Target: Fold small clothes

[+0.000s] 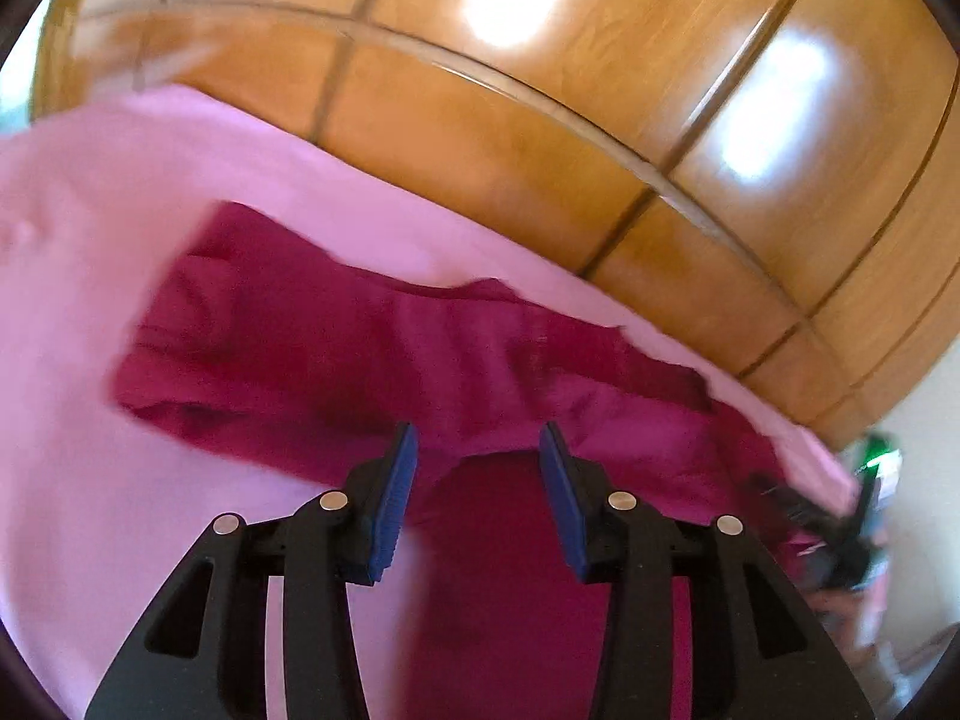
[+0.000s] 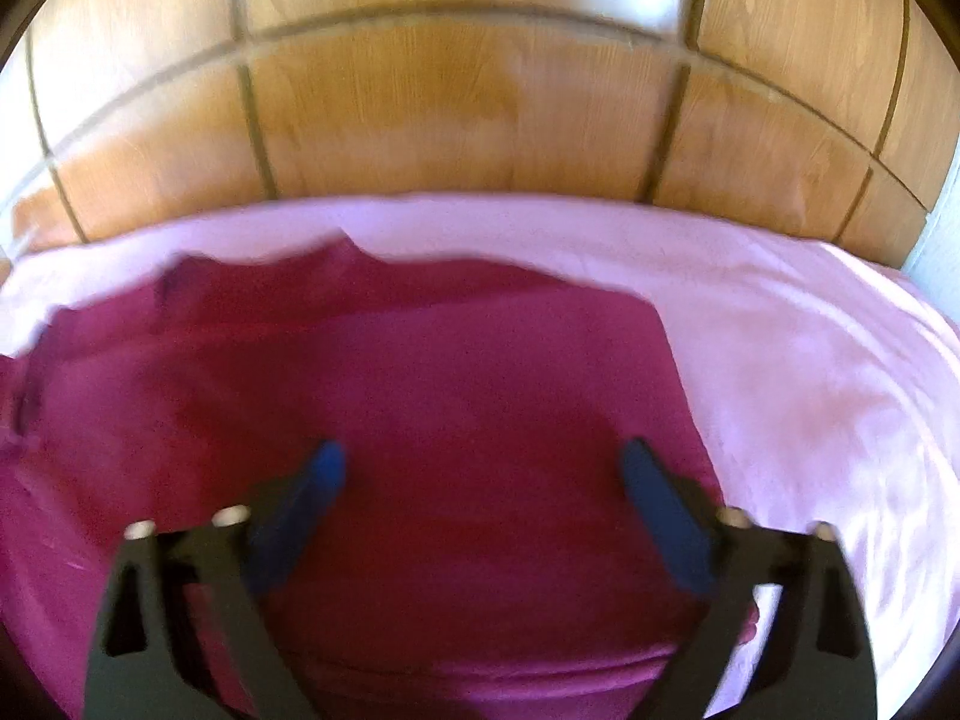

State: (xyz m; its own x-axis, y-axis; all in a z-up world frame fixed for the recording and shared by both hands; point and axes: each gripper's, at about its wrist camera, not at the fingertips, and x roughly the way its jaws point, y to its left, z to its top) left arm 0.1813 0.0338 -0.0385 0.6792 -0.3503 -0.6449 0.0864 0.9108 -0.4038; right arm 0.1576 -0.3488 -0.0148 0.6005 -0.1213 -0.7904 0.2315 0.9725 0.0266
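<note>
Magenta garment (image 2: 420, 420): flat on pink sheet (image 2: 810, 360), far edge near wooden headboard (image 2: 450, 108); left tongs (image 1: 478, 444), right tongs (image 2: 483, 462) above garment, both agape, empty

Two close wrist views, angled down, sharing the magenta garment (image 1: 336, 348)

Plain magenta garment (image 2: 420, 396) on a pale pink sheet (image 2: 810, 360).
Behind, orange-brown wood-grain panels (image 2: 450, 102); black grippers with blue pads (image 1: 393, 510).

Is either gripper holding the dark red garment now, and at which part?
Nothing is held. The left gripper and right gripper are both open above the dark red garment.
</note>
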